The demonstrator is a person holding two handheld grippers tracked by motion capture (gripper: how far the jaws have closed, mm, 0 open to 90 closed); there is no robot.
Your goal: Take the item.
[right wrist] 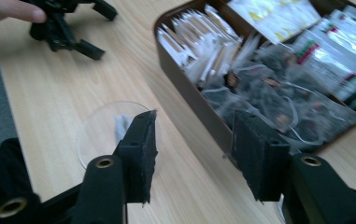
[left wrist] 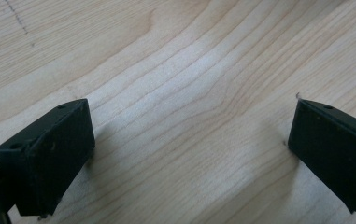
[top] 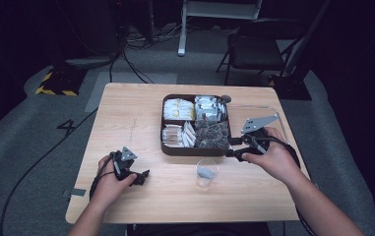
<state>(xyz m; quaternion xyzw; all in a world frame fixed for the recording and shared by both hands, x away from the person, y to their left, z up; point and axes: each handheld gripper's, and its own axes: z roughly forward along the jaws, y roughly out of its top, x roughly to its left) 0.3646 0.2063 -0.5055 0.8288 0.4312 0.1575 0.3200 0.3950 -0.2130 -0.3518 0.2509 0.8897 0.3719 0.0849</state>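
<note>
The left hand-held gripper rests low over the wooden tabletop, held in the person's left hand. In the left gripper view its jaws stand wide apart with bare wood grain between them and nothing clamped.

The right hand-held gripper is held in the right hand, with its grey plate on top. Its jaws are apart and hold nothing. In the right gripper view one jaw sits over the near wall of a dark brown tray and the other sits in front of a clear plastic cup.

The tray lies just ahead of the right hand-held gripper, its corner beside the jaw tips. It is divided into compartments packed with packets: yellow and white ones at the far side, white sticks, and dark tea bags in the compartment nearest the jaws.

The cup stands upright on the tabletop, between the two hand-held grippers and nearer the right one, apart from the tray. Something small and pale grey lies inside it.
</note>
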